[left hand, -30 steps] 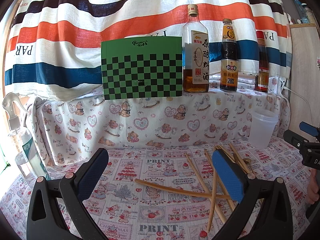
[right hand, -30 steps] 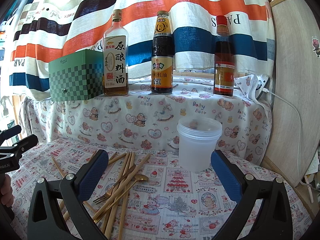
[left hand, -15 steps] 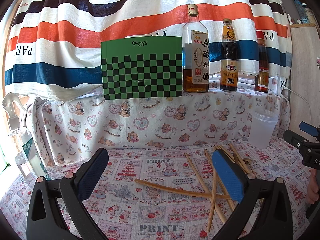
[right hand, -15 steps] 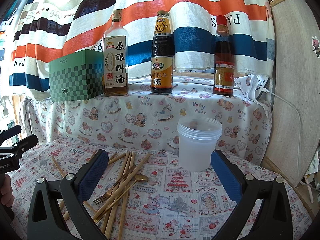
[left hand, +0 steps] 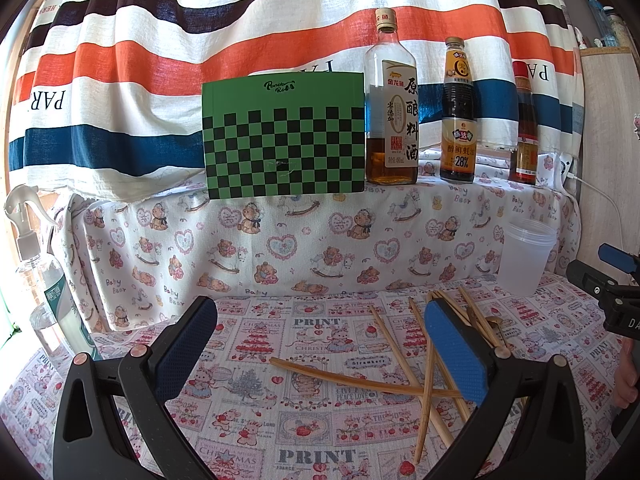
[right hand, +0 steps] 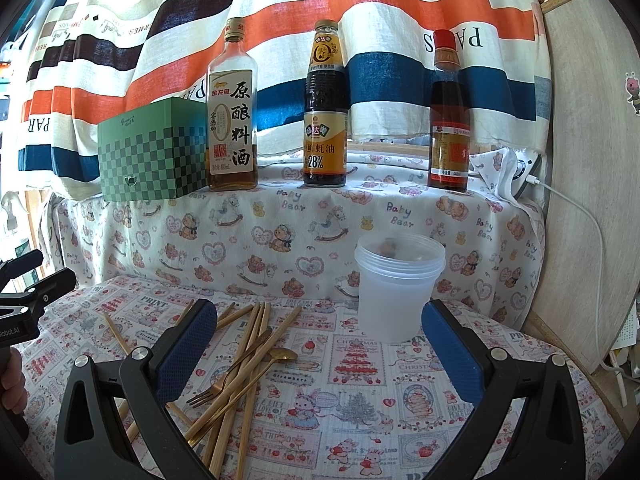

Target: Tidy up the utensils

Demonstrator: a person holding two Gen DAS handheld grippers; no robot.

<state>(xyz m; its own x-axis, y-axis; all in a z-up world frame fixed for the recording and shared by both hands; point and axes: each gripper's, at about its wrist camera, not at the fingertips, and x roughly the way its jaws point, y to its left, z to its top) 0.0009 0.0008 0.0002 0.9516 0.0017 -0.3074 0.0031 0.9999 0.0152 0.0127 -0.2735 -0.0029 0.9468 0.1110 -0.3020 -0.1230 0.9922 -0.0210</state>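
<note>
Both grippers are just hanging over the printed tablecloth, jaws spread wide, nothing in either. Left gripper, right gripper. The frosted plastic cup stands upright at the far right of the table, and I can't make out anything inside. Chopsticks lie scattered left of it with a gold fork and gold spoon mixed in. On the far shelf: green checkered box, then three sauce bottles, each partly full of brown or dark liquid.
</note>
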